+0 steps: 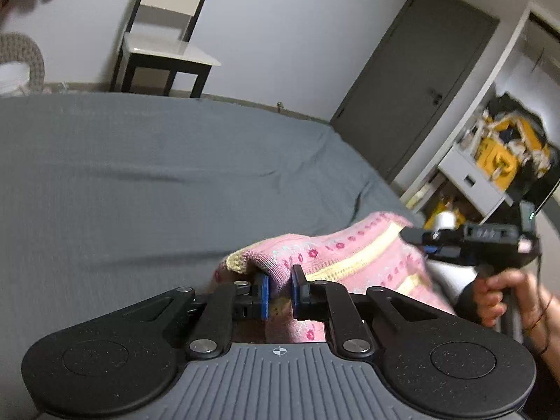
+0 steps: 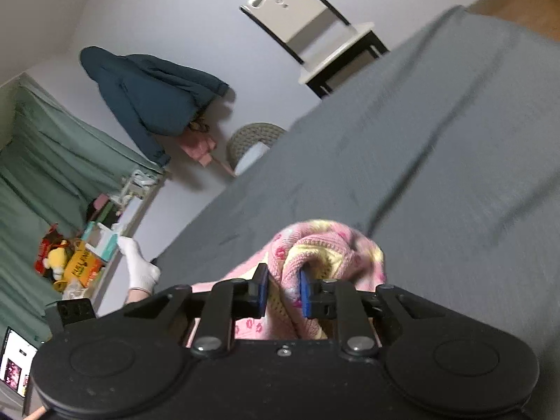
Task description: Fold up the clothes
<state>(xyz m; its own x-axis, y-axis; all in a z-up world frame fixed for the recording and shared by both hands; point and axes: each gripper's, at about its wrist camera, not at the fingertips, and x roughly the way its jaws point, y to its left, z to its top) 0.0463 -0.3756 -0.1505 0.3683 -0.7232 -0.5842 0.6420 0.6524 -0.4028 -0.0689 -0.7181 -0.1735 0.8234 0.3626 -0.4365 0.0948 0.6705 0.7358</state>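
While both my grippers pinch the pink knit (image 1: 336,255), it hangs between them just above the grey bed (image 1: 140,175). My left gripper (image 1: 280,294) has its blue pads closed down on a fold of the knit's edge, with only the cloth's thickness between them. My right gripper (image 2: 284,290) is likewise narrowed onto a bunched ridge of the same garment, the fabric rising up and spilling beyond the pads.

From the left one, the knit runs away to the right, its striped band stretching toward the right gripper (image 1: 416,239), so the long axis lies between my two hands. Neither is clearly nearer the bed; both hold at the near edge, I judge, so any fold goes forward across the sheet.

Only the left view shows the span of cloth between the grips and my right hand (image 1: 504,297) on its handle. Only the right view shows how crumpled the cloth is at that end, and a white-gloved hand (image 2: 140,266) off to the side.
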